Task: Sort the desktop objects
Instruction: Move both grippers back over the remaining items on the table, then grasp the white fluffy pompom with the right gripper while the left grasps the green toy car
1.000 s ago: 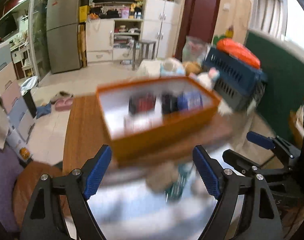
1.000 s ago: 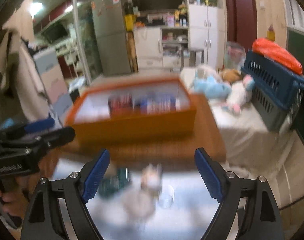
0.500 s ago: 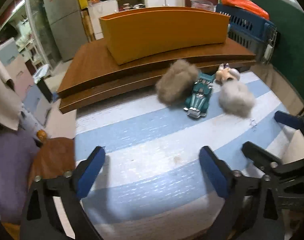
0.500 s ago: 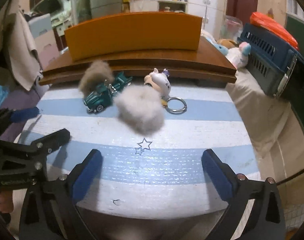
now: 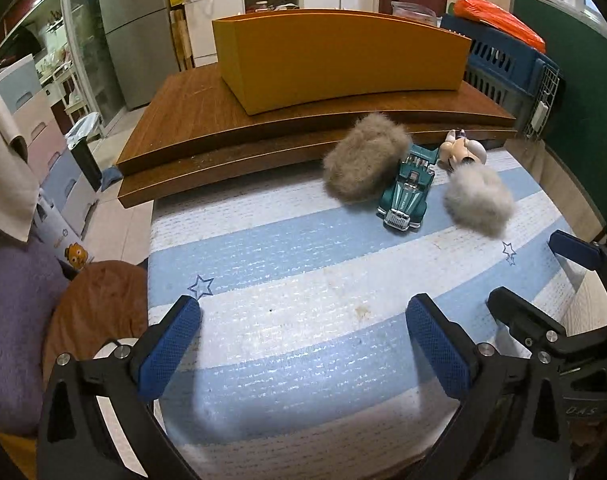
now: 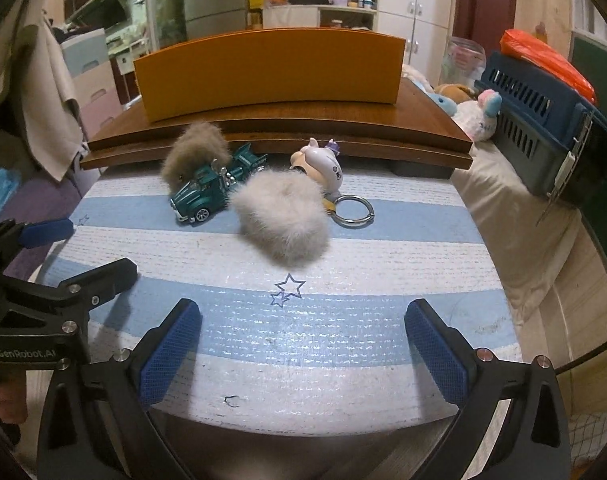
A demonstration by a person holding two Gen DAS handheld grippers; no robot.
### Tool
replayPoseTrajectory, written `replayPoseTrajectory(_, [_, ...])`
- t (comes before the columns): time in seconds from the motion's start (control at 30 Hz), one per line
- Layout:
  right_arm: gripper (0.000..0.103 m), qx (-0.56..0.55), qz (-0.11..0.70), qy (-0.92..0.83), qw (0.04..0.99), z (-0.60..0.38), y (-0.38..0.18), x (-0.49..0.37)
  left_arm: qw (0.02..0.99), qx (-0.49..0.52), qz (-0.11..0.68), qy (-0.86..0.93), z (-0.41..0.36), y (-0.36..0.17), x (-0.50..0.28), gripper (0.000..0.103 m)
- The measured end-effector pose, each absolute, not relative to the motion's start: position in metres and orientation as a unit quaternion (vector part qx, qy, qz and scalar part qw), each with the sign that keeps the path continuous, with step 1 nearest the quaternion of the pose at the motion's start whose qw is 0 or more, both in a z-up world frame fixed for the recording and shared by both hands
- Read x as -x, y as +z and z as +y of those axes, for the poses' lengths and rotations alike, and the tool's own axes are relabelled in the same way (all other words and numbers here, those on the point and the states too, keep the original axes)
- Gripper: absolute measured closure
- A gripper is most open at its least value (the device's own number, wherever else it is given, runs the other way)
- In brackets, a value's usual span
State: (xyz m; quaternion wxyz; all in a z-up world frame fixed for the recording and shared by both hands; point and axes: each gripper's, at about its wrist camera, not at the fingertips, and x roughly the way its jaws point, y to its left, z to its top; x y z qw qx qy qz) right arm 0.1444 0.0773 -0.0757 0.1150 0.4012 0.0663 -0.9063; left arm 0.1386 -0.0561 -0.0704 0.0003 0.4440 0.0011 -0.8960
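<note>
Blue-and-white striped matting (image 5: 303,320) fills the lower half of both wrist views, its surface printed with small outlined stars. In the left wrist view, the left gripper (image 5: 303,344) frames the bottom of the frame, its blue-padded fingers spread wide with only bare mat between them; the right gripper (image 6: 303,344) stands just as wide at the bottom of the right wrist view, and nothing is held there either.

The desktop objects lie in a cluster at the far edge of the mat, right of centre in the left view and centre-left in the right view. A green toy car (image 5: 407,196) sits between a darker brown fur pom-pom (image 5: 363,162) and a paler grey fur pom-pom (image 5: 479,204), touching or nearly touching both. Just behind the paler pom-pom rests a small pig-shaped figurine (image 6: 323,164), with a metal key ring (image 6: 353,211) lying flat on the mat beside it.

Behind the cluster, two stacked wooden boards (image 5: 263,120) carry an orange box (image 5: 343,68) in the upper centre of each frame; its contents cannot be seen. A blue crate (image 6: 543,128) sits at the right edge, with plush toys (image 6: 471,112) just left of it.
</note>
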Motion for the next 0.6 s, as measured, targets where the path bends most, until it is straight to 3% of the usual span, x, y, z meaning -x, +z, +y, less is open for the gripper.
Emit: replayPoseTrajectory(0.6, [0.001, -0.392, 0.061, -0.91, 0.118, 0.078, -0.0741, -0.1532, -0.004, -0.444, 0.0, -0.896, -0.0587, -0.0712, -0.1404, 0.001])
